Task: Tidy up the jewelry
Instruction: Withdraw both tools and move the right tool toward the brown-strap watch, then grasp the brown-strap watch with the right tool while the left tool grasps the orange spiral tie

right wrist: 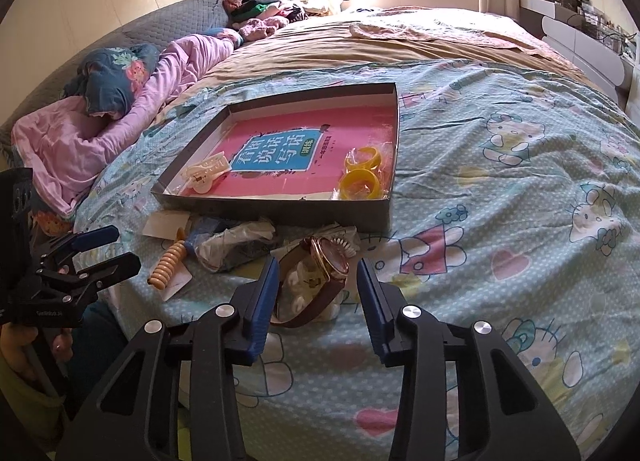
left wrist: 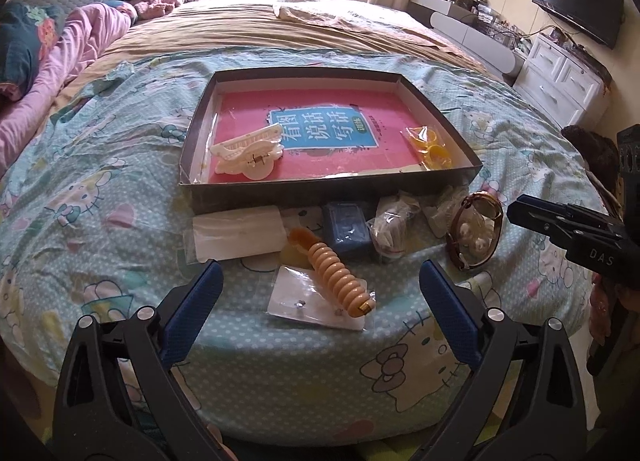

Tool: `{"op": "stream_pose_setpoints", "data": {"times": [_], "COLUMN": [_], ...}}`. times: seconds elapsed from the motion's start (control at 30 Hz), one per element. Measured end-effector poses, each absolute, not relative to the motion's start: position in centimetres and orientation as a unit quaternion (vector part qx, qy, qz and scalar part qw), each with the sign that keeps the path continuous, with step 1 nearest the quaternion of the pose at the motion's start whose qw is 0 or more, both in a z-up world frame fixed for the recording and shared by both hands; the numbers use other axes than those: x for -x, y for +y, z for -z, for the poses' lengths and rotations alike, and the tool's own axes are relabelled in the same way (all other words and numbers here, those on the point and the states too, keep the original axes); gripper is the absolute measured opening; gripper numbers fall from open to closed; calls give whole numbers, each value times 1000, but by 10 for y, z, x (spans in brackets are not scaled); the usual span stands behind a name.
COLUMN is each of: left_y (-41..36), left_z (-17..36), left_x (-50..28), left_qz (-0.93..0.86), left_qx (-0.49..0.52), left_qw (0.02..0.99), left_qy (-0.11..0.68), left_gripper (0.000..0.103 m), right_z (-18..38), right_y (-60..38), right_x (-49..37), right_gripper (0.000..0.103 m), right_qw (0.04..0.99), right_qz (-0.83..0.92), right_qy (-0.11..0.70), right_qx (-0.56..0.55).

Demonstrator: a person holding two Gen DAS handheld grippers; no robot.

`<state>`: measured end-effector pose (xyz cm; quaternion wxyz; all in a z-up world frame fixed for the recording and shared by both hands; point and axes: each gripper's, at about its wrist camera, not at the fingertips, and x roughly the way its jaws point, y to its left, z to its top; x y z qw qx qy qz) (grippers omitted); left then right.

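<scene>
Here we are at the foot of the bed [left wrist: 120, 189], its pale blue cartoon-cat sheet spread under a shallow dark box [left wrist: 328, 185] that lies flat with a pink book [left wrist: 312, 117] lining its floor. Inside the box, a cream claw hair clip [left wrist: 248, 153] sits in the near-left corner and a clear bag of yellow bangles [right wrist: 360, 177] rests by the right wall. In front of the box, loose on the sheet, there's a little row: a white flat packet [left wrist: 236, 237], a blue pouch [left wrist: 346, 233], a crumpled clear bag [left wrist: 390, 229], and an orange ribbed hair clip [left wrist: 340, 281] lying partly on a clear-wrapped white card [left wrist: 296, 301]. The left hand-held gripper [left wrist: 320, 281] hangs over that orange clip with its blue fingers [left wrist: 196, 301] spread wide, one on each side, neither one touching it. Over to the right, the brown-strapped wristwatch [right wrist: 320, 277] stands on its edge, gold case tilted up, just in front of the box's near-right corner. The right hand-held gripper [right wrist: 318, 289] is straddling it, jaws apart; the left pad looks right up against the strap, while the right pad shows a gap of sheet between itself and the watch, so no squeeze on it. A hand [right wrist: 24, 345] shows at the left gripper's handle.
</scene>
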<state>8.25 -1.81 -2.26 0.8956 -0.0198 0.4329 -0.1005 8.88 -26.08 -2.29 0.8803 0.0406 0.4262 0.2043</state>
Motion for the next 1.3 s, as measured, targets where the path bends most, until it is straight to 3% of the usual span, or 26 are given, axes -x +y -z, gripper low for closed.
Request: {"op": "stream_pose_setpoints", "data": {"times": [0.27,0.53,0.83,0.9,1.07,1.13,1.3], "left_y": [-25,-30,-38,-38,-32,-30,-23], "left_z": [38,43,56,58,54,50,35], "left_x": [-84,-88,-96,-97,-95,-93,-89], "left_qz": [106,107,97,97,109,110,116], "left_qx": [18,17,7,2,19,23,37], "left_qw": [886,882,880,879,881,885,893], "left_qy": [452,458,466,466,459,452,433], "left_gripper": [60,54,35,27,25,17,11], "right_z": [43,54,51,47,38,35,29], "right_y": [-263,-263,-264,-267,-272,-272,-270], "right_x": [-102,-113,-109,-107,-104,-103,-100], "right_gripper": [27,21,19,19,19,19,19], "right_qw": [868,865,875,878,884,885,887], "right_qz": [-204,-205,-208,-207,-207,-208,-211], "right_qy": [448,454,433,426,415,412,407], "right_qx": [-61,-66,-62,-61,-62,-62,-59]}}
